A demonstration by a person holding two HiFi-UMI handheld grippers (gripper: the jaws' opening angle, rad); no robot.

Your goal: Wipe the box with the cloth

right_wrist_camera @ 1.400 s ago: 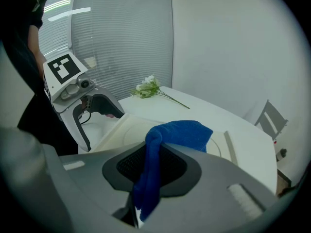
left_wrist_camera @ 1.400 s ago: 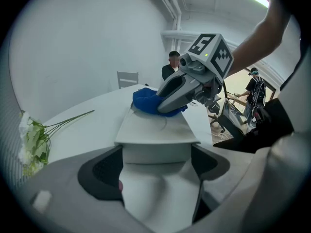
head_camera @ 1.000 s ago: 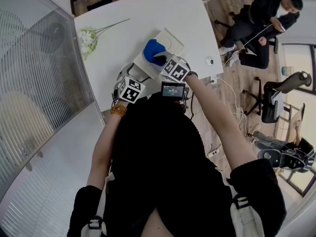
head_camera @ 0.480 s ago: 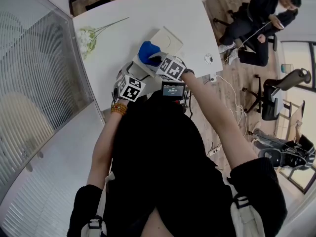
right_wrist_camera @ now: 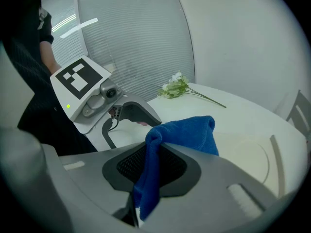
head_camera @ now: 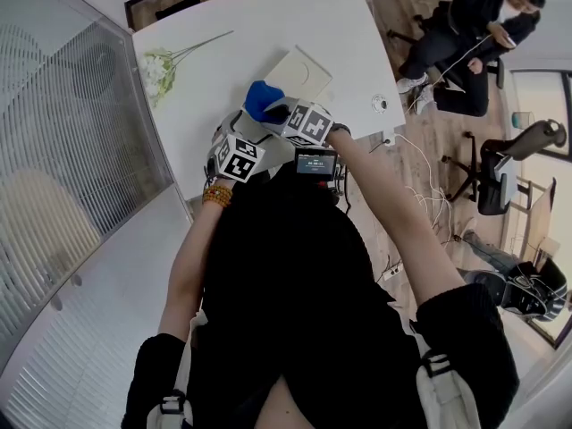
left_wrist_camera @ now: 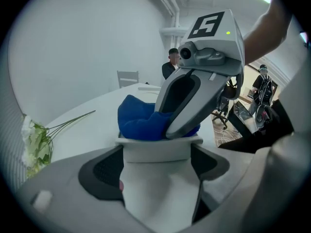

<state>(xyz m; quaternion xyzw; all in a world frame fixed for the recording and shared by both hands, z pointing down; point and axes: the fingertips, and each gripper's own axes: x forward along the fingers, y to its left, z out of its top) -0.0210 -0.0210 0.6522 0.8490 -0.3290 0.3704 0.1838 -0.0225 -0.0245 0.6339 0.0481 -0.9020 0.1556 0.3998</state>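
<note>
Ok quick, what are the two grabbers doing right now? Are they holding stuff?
The left gripper is closed on the white box.
The right gripper is closed on the blue cloth.

L gripper, R gripper: both clamped.

You have a bright blue cloth against a plain white box on a white table, and at the far left the flowers are white on thin green stems. Your left gripper and right gripper are pale grey with black mesh-patterned pads, and their marker cubes are white with black square patterns. Your top is black, the beads on your left wrist are orange-brown, and the floor to the right is brown wood grain
</note>
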